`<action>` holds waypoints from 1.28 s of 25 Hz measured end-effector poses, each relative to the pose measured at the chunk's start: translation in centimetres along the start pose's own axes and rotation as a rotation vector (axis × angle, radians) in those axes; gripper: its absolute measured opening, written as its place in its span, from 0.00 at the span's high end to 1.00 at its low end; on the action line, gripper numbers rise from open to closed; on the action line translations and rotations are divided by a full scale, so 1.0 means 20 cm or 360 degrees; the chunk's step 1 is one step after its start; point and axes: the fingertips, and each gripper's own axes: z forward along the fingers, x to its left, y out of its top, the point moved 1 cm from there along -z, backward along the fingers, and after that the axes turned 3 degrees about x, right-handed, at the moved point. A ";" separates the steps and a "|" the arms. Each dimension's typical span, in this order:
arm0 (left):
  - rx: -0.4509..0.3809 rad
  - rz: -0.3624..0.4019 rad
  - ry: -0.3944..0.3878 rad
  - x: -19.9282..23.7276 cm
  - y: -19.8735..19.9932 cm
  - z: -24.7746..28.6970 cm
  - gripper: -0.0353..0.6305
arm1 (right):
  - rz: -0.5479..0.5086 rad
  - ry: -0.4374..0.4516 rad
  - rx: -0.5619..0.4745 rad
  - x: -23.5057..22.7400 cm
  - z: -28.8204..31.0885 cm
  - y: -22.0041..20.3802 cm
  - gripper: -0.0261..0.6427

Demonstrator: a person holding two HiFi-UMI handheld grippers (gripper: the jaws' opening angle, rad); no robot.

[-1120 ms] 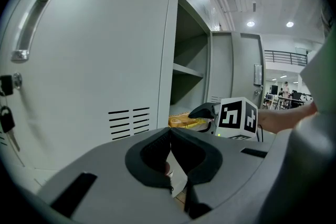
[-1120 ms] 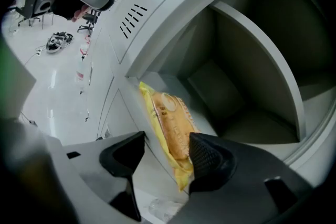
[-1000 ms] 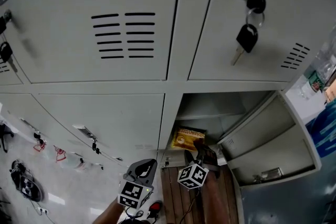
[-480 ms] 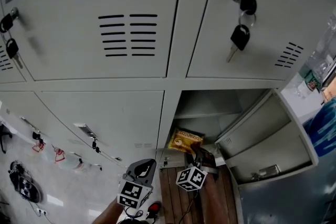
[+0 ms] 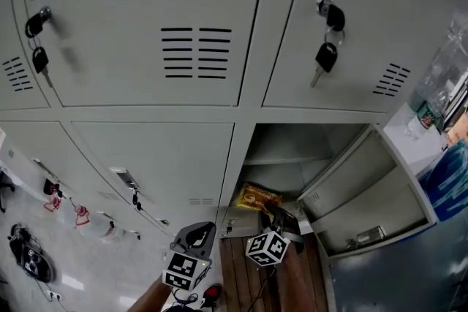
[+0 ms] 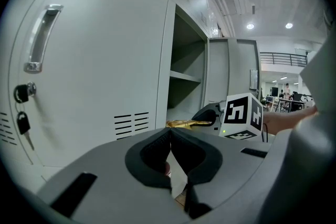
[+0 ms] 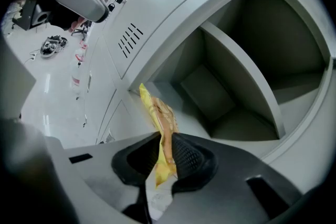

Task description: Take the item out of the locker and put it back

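The right gripper's (image 7: 166,140) jaws were closing on the packet (image 7: 156,110), a thin, crinkly yellow pouch edge-on between the ribbed pads. Beyond them gaped the locker (image 7: 236,76), smooth grey sheet metal. This looked like the taking-out grasp; next, a firm pinch and a straight pull back. The left gripper (image 6: 169,132) was closed and empty.

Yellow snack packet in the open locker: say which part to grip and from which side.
Grip the snack packet by its near edge, coming in through the open front of the locker. It is flat and thin, that edge faces the opening, so pads can meet both faces. The right gripper is closing its jaws with that edge between them.
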 end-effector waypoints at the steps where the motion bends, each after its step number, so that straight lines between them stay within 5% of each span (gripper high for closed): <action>1: -0.0008 0.0002 0.0001 0.00 0.01 -0.01 0.91 | 0.0016 -0.0008 -0.0009 -0.01 -0.01 0.01 0.86; 9: -0.0087 0.0040 -0.0008 -0.04 0.09 -0.06 0.91 | 0.0169 -0.0150 -0.0115 -0.14 -0.16 0.06 0.87; 19: -0.0205 0.0093 -0.0014 -0.08 0.22 -0.16 0.91 | 0.0653 -0.0347 -0.0406 -0.35 -0.60 0.11 0.87; 32: -0.0232 0.0133 -0.0081 -0.20 0.24 -0.25 0.91 | 0.1218 -0.0377 -0.0658 -0.21 -1.03 -0.01 0.87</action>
